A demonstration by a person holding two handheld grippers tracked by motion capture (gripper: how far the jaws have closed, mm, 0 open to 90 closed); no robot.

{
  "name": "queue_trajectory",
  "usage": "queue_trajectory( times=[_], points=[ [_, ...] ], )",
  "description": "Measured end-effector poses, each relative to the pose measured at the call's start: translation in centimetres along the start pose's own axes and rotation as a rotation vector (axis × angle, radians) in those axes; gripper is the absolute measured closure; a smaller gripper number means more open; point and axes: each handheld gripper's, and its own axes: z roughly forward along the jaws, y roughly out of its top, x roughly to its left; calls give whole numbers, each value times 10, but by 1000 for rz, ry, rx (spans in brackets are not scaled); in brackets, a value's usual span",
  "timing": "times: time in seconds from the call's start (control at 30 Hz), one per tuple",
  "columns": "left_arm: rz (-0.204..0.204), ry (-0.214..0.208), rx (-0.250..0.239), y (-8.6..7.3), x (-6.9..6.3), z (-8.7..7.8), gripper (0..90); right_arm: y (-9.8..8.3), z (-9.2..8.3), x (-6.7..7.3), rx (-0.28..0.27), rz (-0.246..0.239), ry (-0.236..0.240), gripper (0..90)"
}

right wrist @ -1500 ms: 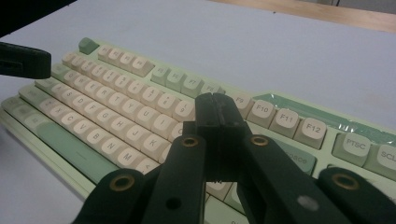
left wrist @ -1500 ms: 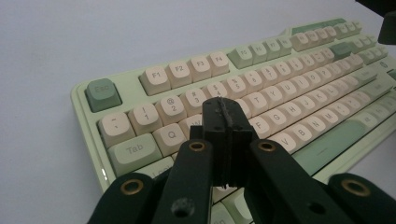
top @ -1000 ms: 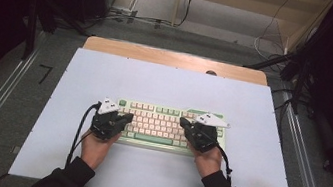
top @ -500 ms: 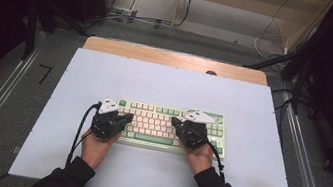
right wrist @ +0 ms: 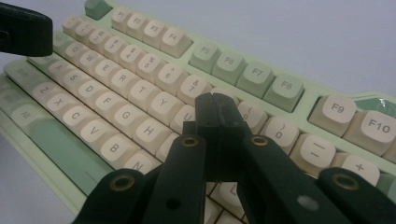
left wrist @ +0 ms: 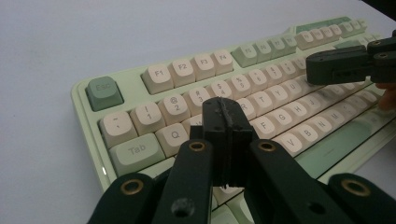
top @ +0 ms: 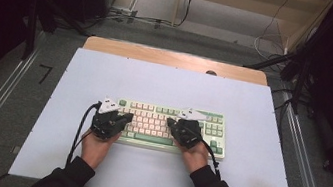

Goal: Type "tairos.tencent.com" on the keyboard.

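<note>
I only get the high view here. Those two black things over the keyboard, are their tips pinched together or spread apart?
Observer: Pinched together. In the left gripper view the left gripper has its jaws shut with nothing between them, and the right gripper looks the same in its own view.
Operator: Which keys is the left one over?
Observer: Its tip sits over the keyboard just right of the Q key, hiding the keys there.
Operator: And the right one?
Observer: Its tip stands between the U key and the 0 key. Whether it presses a key, I cannot tell.
</note>
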Motion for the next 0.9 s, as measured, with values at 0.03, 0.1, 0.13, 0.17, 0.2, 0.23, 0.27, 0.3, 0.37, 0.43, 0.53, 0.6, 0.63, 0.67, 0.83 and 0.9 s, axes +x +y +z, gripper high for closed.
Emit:
queue_trajectory(
  times=[0.03, 0.1, 0.13, 0.17, 0.2, 0.23, 0.27, 0.3, 0.37, 0.43, 0.53, 0.6, 0.63, 0.67, 0.83, 0.9],
  points=[
    [0, 0, -1, 0, 0, 0, 900, 0, 1, 0, 5, 1, -1, 873],
    [1, 1, -1, 0, 0, 0, 900, 0, 2, 0, 14, 8, -5, 873],
    [1, 0, -2, 0, 0, 0, 900, 0, 2, -1, 14, 8, -4, 873],
    [1, 0, -2, 0, 0, 0, 900, 0, 2, -1, 14, 10, -3, 873],
    [-2, -2, -1, 0, 0, 0, 900, 1, 2, -1, 15, 8, -4, 873],
    [-2, -2, 0, 0, 0, 0, 900, 1, 3, -1, 16, 5, -3, 873],
    [-1, -3, 0, 0, 0, 0, 900, 1, 3, 0, 20, 6, -2, 873],
    [0, -4, 0, 0, 0, 0, 900, 1, 4, 0, 25, 7, -4, 873],
    [-2, -5, -1, 0, 0, 0, 900, 1, 5, 1, 40, 5, -4, 873],
    [-3, -4, 0, 0, 0, 0, 900, 2, 4, 1, 45, 10, -6, 873],
    [-6, -5, -2, 0, 0, 1, 900, 4, 0, 1, 18, 12, 1, 873],
    [-5, -8, -2, 0, 0, 2, 900, 6, -4, 0, 6, 17, 3, 873],
    [-6, -10, -2, 0, -1, 2, 900, 6, -5, 0, -1, 15, 4, 873],
    [-4, -9, 0, 1, -1, 3, 900, 7, -6, 0, -6, 18, 4, 873],
    [-5, -12, -4, 2, -3, 5, 900, 8, -9, -2, -16, 28, 5, 873],
    [-7, -15, -8, 3, -4, 7, 900, 8, -10, -2, -17, 27, 6, 873]
  ],
)
